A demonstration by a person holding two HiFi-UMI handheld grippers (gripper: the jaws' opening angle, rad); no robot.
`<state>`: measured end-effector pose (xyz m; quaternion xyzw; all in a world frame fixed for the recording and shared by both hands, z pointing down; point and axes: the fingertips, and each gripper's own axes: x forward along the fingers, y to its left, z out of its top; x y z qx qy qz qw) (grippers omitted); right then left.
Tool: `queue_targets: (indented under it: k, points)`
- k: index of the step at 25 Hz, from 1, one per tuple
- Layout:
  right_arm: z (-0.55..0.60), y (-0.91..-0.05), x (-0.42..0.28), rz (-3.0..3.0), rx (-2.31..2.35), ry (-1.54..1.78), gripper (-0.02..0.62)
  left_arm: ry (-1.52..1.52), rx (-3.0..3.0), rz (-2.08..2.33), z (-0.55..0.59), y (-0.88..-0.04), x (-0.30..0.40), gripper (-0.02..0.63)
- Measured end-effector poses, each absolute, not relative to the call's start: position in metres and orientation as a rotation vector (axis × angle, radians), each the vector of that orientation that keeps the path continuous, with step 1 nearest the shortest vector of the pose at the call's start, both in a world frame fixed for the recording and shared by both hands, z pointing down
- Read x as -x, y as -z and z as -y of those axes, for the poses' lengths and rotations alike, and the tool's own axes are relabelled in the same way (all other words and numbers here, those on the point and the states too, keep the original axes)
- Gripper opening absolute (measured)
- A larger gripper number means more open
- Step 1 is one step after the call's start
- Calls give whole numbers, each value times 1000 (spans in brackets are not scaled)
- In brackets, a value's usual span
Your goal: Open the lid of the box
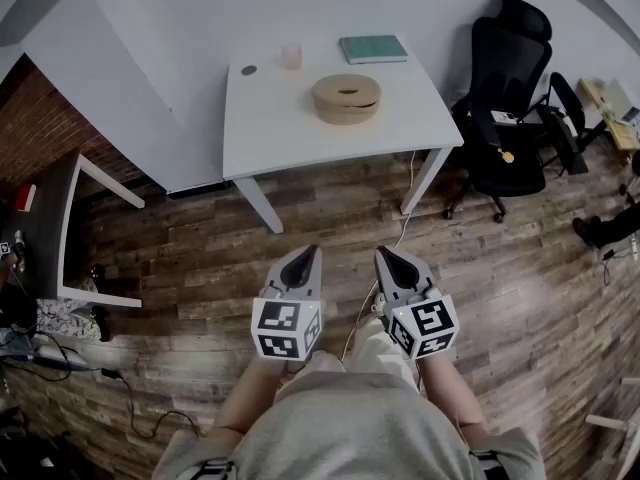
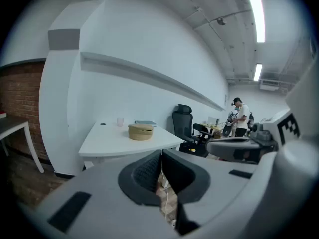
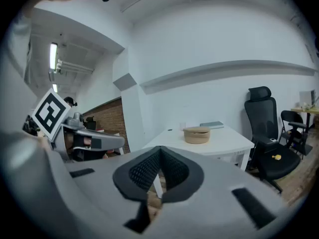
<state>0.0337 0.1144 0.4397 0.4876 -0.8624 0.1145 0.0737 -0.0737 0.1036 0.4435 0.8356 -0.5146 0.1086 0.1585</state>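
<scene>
Jaws meet, empty, on left gripper point(image 1: 303, 255) and right gripper point(image 1: 386, 255); lidded box point(image 1: 346, 98) at twelve o'clock; print on probable book point(image 1: 373, 49) unreadable.

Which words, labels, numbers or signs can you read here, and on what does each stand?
No readable text anywhere.
On the cubes of the left gripper and right gripper: square black-and-white markers, no letters.
On the book: cover too small to read.
</scene>
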Motion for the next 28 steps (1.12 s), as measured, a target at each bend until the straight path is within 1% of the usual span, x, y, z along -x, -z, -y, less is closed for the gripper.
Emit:
queue_targets:
  k: [5,13,20,28]
  points:
    - [-186,-428,-1,2573,-1464,-311,2,-270,-2338,1454,-182,-443,115,9]
    - [-253,-406,15,2612,-1455,-223,2,-169,-2311,1479,-250,-435,138,9]
    - [-295,-397,11,2638,-1440,-194,2,-166,-2307,1466,-289,-433,123,9]
    - [-302,-393,-3,2657,-1452,-215,3,-151,-2326,1452,-293,-425,106,9]
